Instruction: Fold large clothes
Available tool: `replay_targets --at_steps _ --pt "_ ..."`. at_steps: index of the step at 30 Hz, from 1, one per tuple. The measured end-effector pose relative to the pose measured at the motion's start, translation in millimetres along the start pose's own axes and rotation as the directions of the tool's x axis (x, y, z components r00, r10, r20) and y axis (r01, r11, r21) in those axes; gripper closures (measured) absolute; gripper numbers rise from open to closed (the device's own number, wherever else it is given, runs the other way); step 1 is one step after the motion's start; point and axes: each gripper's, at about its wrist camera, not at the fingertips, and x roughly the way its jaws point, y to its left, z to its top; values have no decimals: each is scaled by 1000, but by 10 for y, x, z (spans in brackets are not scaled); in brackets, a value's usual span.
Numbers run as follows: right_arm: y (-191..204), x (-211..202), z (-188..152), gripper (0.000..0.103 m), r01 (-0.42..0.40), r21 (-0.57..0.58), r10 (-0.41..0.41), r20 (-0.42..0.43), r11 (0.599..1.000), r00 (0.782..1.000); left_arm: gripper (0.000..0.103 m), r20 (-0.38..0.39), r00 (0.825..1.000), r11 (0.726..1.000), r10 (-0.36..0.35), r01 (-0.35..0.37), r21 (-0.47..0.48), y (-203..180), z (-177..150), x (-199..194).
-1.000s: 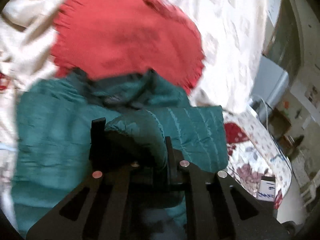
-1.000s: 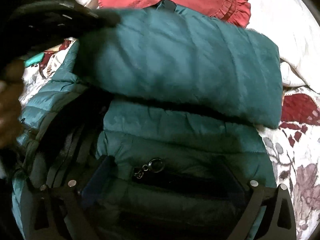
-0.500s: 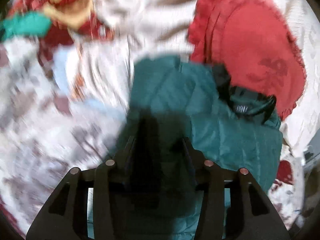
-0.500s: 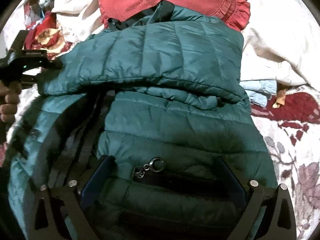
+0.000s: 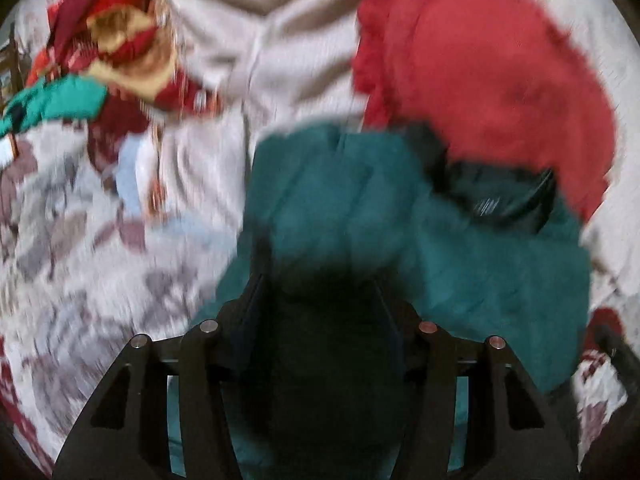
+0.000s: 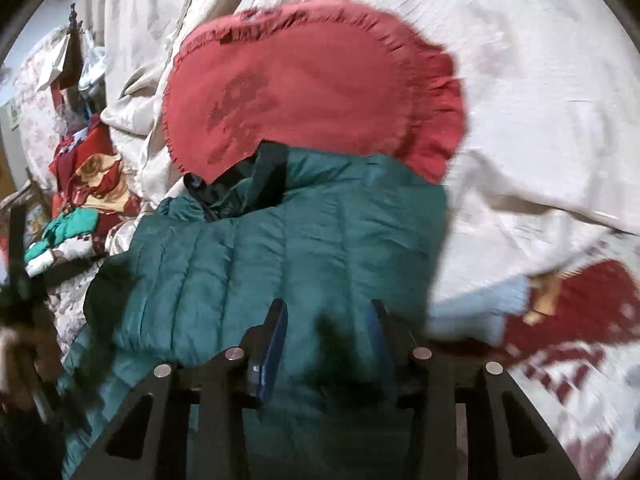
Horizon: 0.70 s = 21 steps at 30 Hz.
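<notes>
We see a red frilled cushion (image 6: 316, 92) on the bed's cream cover (image 6: 520, 80), a floral sheet (image 5: 72, 280), and what seems, through blur, crumpled red-and-yellow cloth (image 5: 120, 40).

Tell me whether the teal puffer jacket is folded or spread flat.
Partly folded: in the right wrist view one quilted panel of the teal jacket lies doubled over the layer beneath, on the bed.

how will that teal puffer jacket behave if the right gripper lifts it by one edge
The teal puffer jacket probably flops and unfolds: it already drapes in soft folds. Quilted padding suggests it is light for its bulk. Its smooth shell may slip from a thin pinch.
</notes>
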Motion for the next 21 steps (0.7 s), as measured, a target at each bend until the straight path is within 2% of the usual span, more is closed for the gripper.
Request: replay_targets --at_steps 1,3,4,6,7,8,10,11,13,14,16,18,20,21 --pt "-53 161 -15 63 26 6 -26 -53 1000 998 50 -30 999 1000 14 -14 3 13 -60 86" --pt "-239 443 -155 63 102 50 -92 -176 994 980 40 -82 996 1000 21 -20 17 -8 -146 285" --pt "-341 546 -217 63 105 91 -82 -225 990 971 34 -81 996 999 31 -30 18 -18 -176 318" --pt "-392 537 -179 63 112 124 -80 -235 986 969 34 -70 997 999 44 -44 6 -41 -169 316" --pt "-373 494 -118 63 128 119 -98 -231 985 968 34 -60 997 998 56 -56 2 -49 -164 285" --pt "-329 389 -20 63 141 113 -118 -187 984 975 34 -21 997 997 74 -74 6 -73 -160 205" --pt "-253 179 178 63 117 129 -111 -54 985 992 34 69 993 994 101 -104 40 -138 -141 58" --pt "-225 130 243 63 109 132 -109 -11 985 994 34 121 986 991 110 -118 60 -187 -136 -20" --pt "-145 97 385 63 122 121 -132 79 985 988 34 160 982 990 99 -114 88 -232 -136 -82" --pt "-143 140 425 63 127 121 -138 94 985 986 34 167 981 988 96 -114 104 -250 -141 -89" --pt "-177 345 474 63 112 145 -124 74 983 990 34 127 987 983 99 -116 141 -286 -175 15" --pt "-251 578 427 63 113 154 -118 25 982 993 32 16 994 982 109 -110 151 -261 -215 286" --pt "-323 780 336 63 105 143 -104 -14 984 995 23 -7 995 989 100 -99 108 -189 -209 368" --pt "-335 843 273 63 104 134 -103 -17 986 995 23 -8 995 990 99 -98 103 -175 -185 366"
